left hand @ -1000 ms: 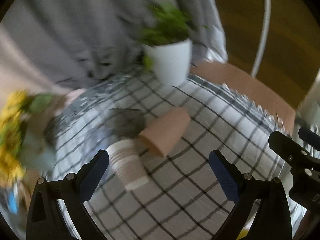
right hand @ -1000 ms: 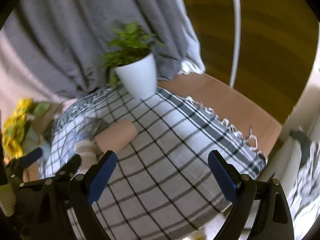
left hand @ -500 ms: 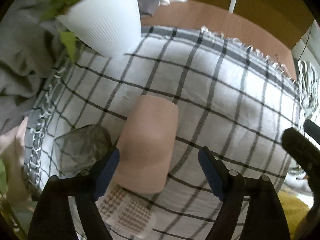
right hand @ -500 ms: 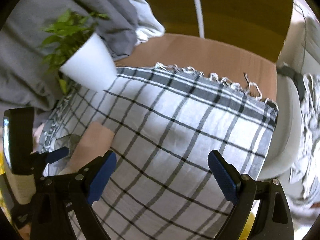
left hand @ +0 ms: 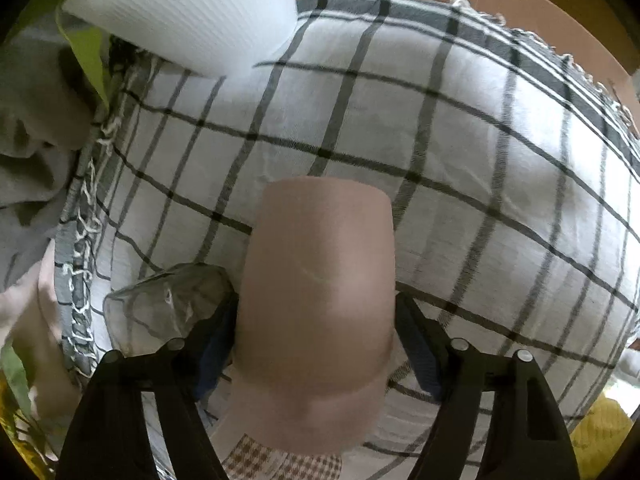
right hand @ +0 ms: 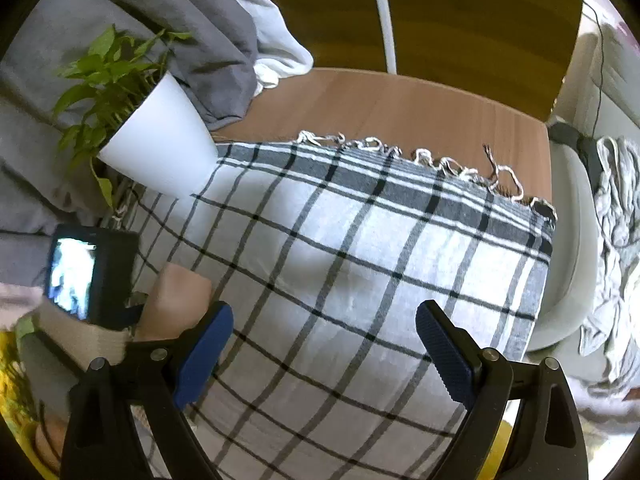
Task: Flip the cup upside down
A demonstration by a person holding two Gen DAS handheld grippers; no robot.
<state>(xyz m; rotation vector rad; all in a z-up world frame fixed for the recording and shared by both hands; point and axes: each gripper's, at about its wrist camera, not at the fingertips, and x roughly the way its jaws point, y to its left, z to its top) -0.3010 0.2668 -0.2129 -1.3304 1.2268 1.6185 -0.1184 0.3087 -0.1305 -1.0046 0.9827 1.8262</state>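
Matt tan paper cup (left hand: 320, 276), woven checked cloth (left hand: 460, 168), ribbed white plastic pot (left hand: 188, 8), clear glass (left hand: 164, 304)

3 cups: 1 tan cup (left hand: 316, 280), 1 glass cup (left hand: 168, 304), 1 patterned cup (left hand: 280, 458). 1 potted plant (right hand: 156, 148). 1 checked cloth (right hand: 360, 264).

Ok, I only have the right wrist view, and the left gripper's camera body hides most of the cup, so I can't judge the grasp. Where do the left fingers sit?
Observer: The left gripper straddles the brown cup, which lies on its side, with one finger against each flank. I can't tell if it is clamped.
Operator: Anything crowding it?
Observer: A clear glass lies on the cloth right beside the cup's left flank, at the left fingertip.
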